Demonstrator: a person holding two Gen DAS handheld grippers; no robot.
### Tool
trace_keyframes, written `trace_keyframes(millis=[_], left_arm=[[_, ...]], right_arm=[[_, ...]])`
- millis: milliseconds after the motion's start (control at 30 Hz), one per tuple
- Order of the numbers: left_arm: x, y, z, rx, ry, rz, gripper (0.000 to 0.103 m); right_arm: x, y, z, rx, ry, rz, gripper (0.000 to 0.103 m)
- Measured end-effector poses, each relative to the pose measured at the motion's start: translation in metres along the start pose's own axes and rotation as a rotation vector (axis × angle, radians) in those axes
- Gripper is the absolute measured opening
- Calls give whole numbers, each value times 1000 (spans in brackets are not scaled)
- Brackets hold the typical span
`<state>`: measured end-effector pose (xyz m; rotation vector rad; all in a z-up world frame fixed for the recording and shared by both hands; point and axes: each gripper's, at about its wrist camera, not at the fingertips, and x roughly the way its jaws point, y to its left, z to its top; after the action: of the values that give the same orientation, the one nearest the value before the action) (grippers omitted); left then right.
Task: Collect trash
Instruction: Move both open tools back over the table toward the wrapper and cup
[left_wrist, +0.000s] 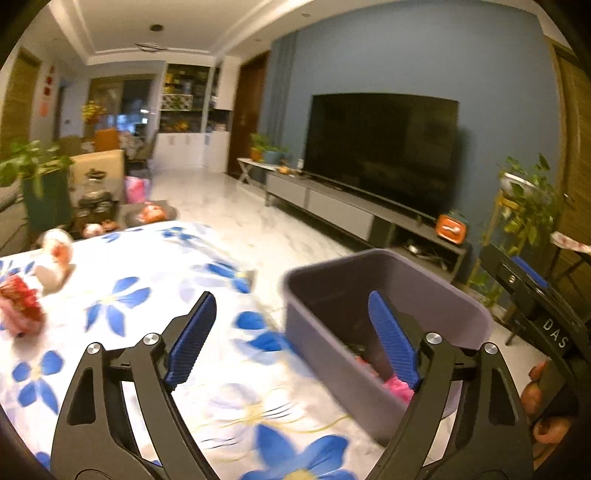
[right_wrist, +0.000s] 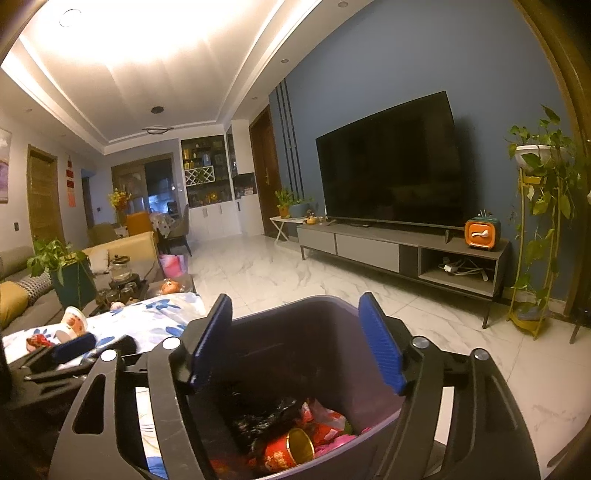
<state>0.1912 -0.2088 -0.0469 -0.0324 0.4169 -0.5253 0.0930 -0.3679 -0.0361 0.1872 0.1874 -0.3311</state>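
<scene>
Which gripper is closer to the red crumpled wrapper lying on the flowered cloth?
Left. The left gripper hangs open over the flowered cloth, the red wrapper off to its side. The right gripper hangs open above the trash bin.

Left tool (left_wrist: 291, 321) and right tool (right_wrist: 295, 325) both gape empty.

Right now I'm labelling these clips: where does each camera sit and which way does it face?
Left wrist: on the left gripper, over the floral cloth, facing the TV wall; its fingers and a hand show.
Right wrist: on the right gripper, above the bin, looking in; its fingers show.
Shared: bin, TV, cloth.
</scene>
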Motion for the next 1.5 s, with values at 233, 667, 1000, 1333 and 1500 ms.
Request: trace_keyframes(millis=[233, 667, 1000, 1333, 1500], left_arm=[[-36, 56, -7, -62, -19, 184, 89], [-100, 165, -21, -194, -4, 472, 90], [-122, 211, -29, -225, 0, 552, 90], [-107, 236, -28, -227, 18, 542, 90], [-79, 240, -21, -181, 49, 503, 90]], right_arm=[[-8, 26, -4, -31, 20, 59, 84], [-16, 105, -12, -91, 51, 222, 90], [-15, 159, -18, -124, 64, 306, 91], [5, 194, -26, -141, 92, 339, 90], [19, 207, -28, -137, 111, 344, 91]])
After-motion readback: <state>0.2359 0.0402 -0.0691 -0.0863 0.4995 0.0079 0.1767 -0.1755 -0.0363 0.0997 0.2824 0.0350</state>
